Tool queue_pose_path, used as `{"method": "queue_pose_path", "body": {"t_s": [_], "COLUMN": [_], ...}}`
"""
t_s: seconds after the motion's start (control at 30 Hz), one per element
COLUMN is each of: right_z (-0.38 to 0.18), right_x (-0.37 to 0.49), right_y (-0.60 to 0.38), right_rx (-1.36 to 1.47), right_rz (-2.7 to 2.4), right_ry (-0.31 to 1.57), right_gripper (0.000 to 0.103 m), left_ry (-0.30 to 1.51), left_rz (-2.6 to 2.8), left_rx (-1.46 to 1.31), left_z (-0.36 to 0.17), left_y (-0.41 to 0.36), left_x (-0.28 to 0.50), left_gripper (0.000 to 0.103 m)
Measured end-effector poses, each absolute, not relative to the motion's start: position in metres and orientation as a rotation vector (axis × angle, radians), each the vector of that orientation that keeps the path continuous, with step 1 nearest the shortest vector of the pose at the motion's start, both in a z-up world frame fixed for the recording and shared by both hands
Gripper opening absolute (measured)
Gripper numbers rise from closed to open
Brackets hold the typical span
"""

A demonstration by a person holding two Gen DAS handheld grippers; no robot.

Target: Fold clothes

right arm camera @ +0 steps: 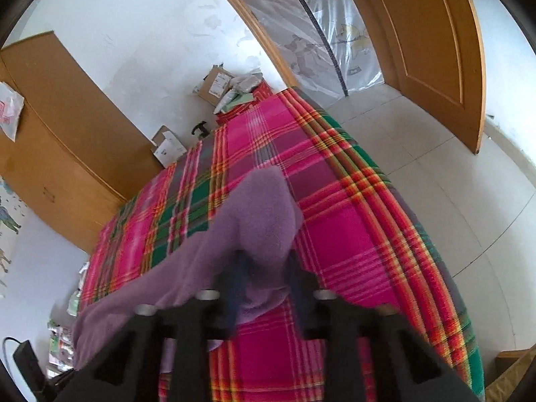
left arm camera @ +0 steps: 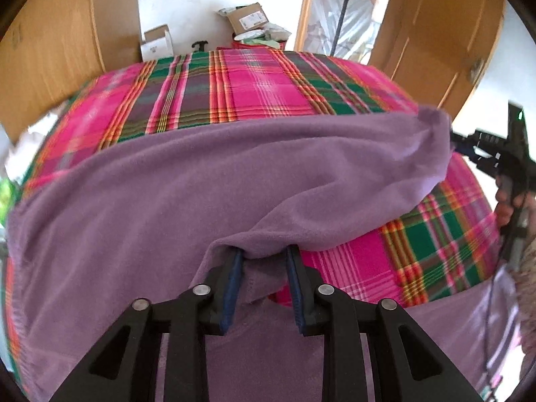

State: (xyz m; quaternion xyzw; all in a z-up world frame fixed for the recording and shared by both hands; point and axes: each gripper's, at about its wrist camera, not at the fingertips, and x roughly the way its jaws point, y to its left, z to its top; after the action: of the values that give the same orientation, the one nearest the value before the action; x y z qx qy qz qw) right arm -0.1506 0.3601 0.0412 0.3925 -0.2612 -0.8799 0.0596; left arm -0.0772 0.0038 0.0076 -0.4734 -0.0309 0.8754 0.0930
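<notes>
A purple fleece garment (left arm camera: 201,181) hangs stretched above a bed with a pink, green and orange plaid cover (left arm camera: 261,87). My left gripper (left arm camera: 264,258) is shut on a bunched fold of its near edge, blue pads pressing the cloth. In the left wrist view the right gripper (left arm camera: 469,147) shows at the far right, a hand behind it, holding the garment's other raised corner. From the right wrist view, my right gripper (right arm camera: 266,268) is shut on the purple garment (right arm camera: 261,221), which bulges over the fingertips and trails down to the left. The plaid cover (right arm camera: 345,234) lies below.
Cardboard boxes (left arm camera: 248,16) and bags sit on the floor past the bed's far end. A wooden wardrobe (right arm camera: 67,127) stands to the left, and a wooden door (right arm camera: 432,43) is open by a plastic-curtained doorway (right arm camera: 321,26). Tiled floor (right arm camera: 452,167) lies right of the bed.
</notes>
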Motion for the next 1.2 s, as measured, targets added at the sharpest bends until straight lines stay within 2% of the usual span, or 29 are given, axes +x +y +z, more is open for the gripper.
{"method": "queue_pose_path", "body": {"t_s": [0.13,0.4,0.47,0.53,0.63,1.0,1.07,1.13,1.2], "right_z": [0.056,0.094,0.094,0.094,0.094,0.089,0.09,0.09,0.093], "right_x": [-0.141,-0.121,-0.121,-0.122,-0.124,-0.131,-0.133,-0.135,-0.135], "right_y": [0.366,0.369,0.367,0.367,0.367,0.366,0.365,0.363,0.363], "right_rx": [1.126,1.037,1.065,1.068,1.073,1.096,1.101,1.105,1.096], "right_rz": [-2.689,-2.828,-2.875,-2.89,-2.906,-2.914,-2.921,-2.928,-2.932], "right_ry": [-0.824,-0.741,-0.714,-0.715,-0.703,-0.662,-0.647,-0.631,-0.63], "right_gripper": [0.008,0.007,0.005,0.004,0.004,0.004,0.003,0.003,0.003], "left_ry": [-0.135,-0.171,-0.118,-0.035,0.061,0.276,0.312,0.322,0.278], "left_rz": [2.581,2.555,2.538,2.523,2.511,2.513,2.512,2.505,2.489], "left_rx": [-1.363,-1.326,-1.343,-1.357,-1.351,-1.401,-1.412,-1.419,-1.417], "left_z": [0.014,0.026,0.023,0.02,0.016,0.003,0.001,0.0,0.004], "left_y": [-0.006,-0.019,-0.014,-0.003,0.01,0.03,0.033,0.032,0.023], "left_x": [-0.07,-0.054,-0.052,-0.05,-0.047,-0.059,-0.061,-0.062,-0.06], "left_gripper": [0.007,0.006,0.009,0.023,0.029,0.03,0.029,0.014,0.009]}}
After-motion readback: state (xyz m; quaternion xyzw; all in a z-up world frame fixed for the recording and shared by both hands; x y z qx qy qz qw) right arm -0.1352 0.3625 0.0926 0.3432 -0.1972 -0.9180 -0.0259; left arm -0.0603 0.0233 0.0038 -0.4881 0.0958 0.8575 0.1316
